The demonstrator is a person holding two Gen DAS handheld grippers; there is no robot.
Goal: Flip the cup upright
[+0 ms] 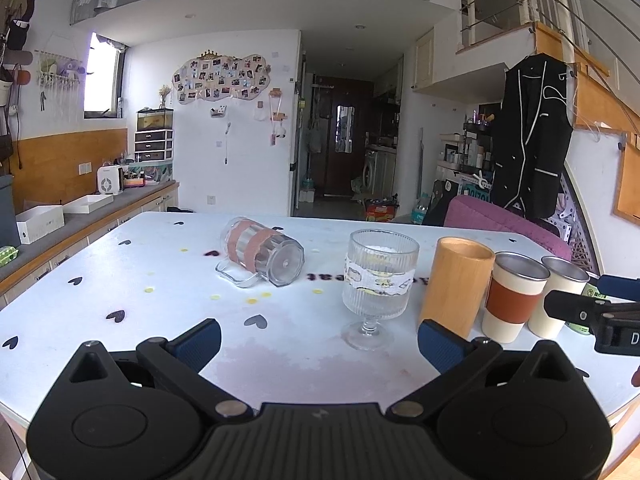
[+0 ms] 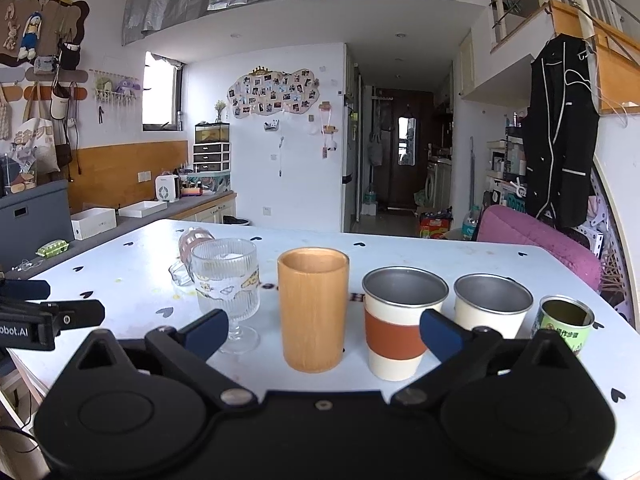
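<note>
A clear glass mug (image 1: 262,255) with pink tape bands and a handle lies on its side on the white table (image 1: 120,280), base toward me. In the right wrist view it (image 2: 191,245) is partly hidden behind the goblet. My left gripper (image 1: 318,340) is open and empty, low over the table's near edge, well short of the mug. My right gripper (image 2: 323,334) is open and empty, in front of the wooden cup (image 2: 313,309). The right gripper's side also shows at the right edge of the left wrist view (image 1: 592,312).
Standing upright in a row: a ribbed glass goblet (image 1: 379,286), a wooden cup (image 1: 456,285), a white cup with a brown band (image 1: 514,296), a plain white cup (image 1: 560,296) and a green can (image 2: 564,322). A counter (image 1: 60,228) runs along the left. A pink chair (image 1: 504,220) is behind the table.
</note>
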